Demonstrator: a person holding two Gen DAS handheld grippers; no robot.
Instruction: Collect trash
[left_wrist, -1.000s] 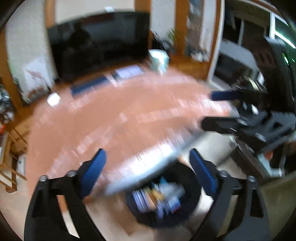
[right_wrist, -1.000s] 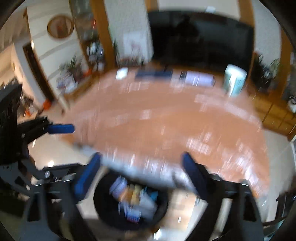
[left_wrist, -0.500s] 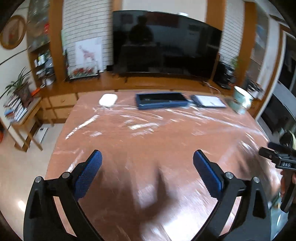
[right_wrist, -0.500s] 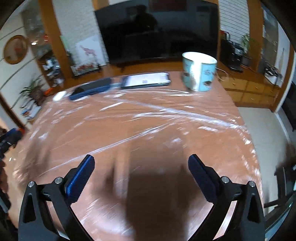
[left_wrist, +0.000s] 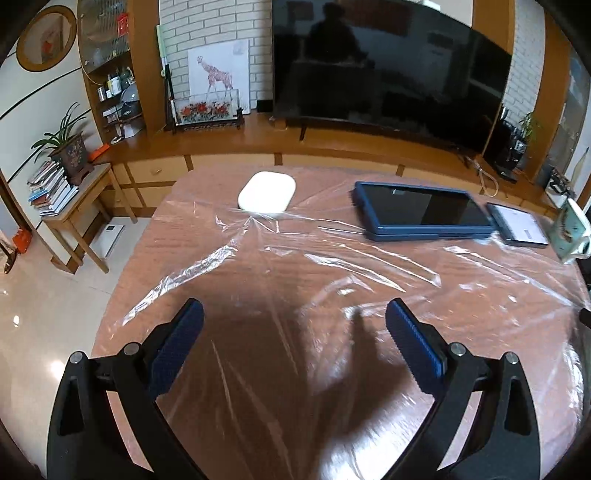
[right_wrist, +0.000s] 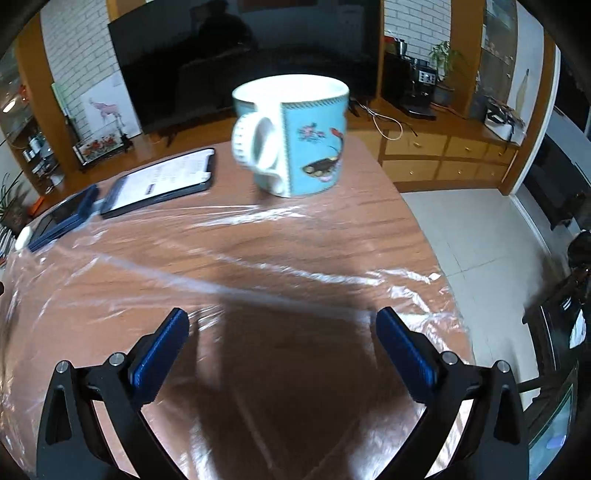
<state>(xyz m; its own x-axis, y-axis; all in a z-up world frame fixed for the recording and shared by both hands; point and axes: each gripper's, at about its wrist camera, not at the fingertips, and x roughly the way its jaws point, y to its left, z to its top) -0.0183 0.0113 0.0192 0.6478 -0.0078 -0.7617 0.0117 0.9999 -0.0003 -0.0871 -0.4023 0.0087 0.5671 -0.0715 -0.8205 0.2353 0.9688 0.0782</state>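
Note:
A wrinkled clear plastic sheet (left_wrist: 332, 266) covers the round wooden table (left_wrist: 480, 314) and hangs over its edge; the right wrist view shows the same plastic sheet (right_wrist: 258, 266). My left gripper (left_wrist: 293, 317) hovers above the sheet with its blue pads wide apart and nothing between them. My right gripper (right_wrist: 282, 325) is open too, over the sheet near the table's right edge (right_wrist: 439, 273), a short way in front of a turquoise mug (right_wrist: 295, 136).
On the table's far side lie a white oval device (left_wrist: 266, 192), a blue-cased tablet (left_wrist: 421, 210), a phone (left_wrist: 521, 229) and the mug (left_wrist: 570, 236). A TV (left_wrist: 388, 66) and low wooden cabinets stand behind. Tiled floor (right_wrist: 476, 236) surrounds the table.
Both grippers have swung away from a dark bin of wrappers beside the table to above the tabletop. The views have settled and sharpened, and the mug now looms close ahead of the right gripper.

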